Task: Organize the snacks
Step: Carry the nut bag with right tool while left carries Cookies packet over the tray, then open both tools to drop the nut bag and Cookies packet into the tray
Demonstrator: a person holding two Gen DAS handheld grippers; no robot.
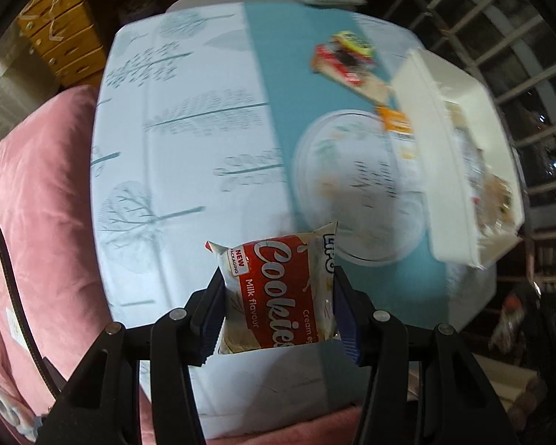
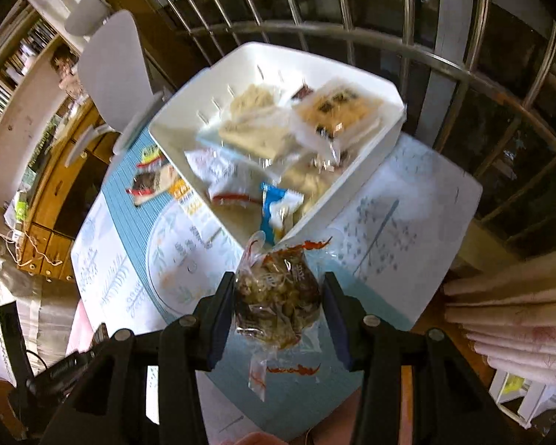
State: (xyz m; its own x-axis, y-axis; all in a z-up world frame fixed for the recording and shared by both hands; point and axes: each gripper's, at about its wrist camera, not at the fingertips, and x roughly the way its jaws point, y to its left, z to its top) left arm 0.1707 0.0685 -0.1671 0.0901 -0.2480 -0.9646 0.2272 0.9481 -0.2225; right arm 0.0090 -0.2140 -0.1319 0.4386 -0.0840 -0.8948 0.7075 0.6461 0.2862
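While the left gripper [image 1: 278,296] clamps a cookie packet [image 1: 278,293] above the near table edge, the right gripper [image 2: 278,307] pinches a clear snack bag [image 2: 278,300] just short of the white bin [image 2: 189,111]. That bin, already heaped, sits at the far right table [image 1: 185,129] edge by the window bars [image 2: 352,33]. A careless drop could spill packets over its rim or nudge it off. Open cloth lies left; loose snacks [image 1: 346,59] remain far.

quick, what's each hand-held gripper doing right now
Left hand-held gripper: closed on the cookie packet.
Right hand-held gripper: closed on the clear snack packet.
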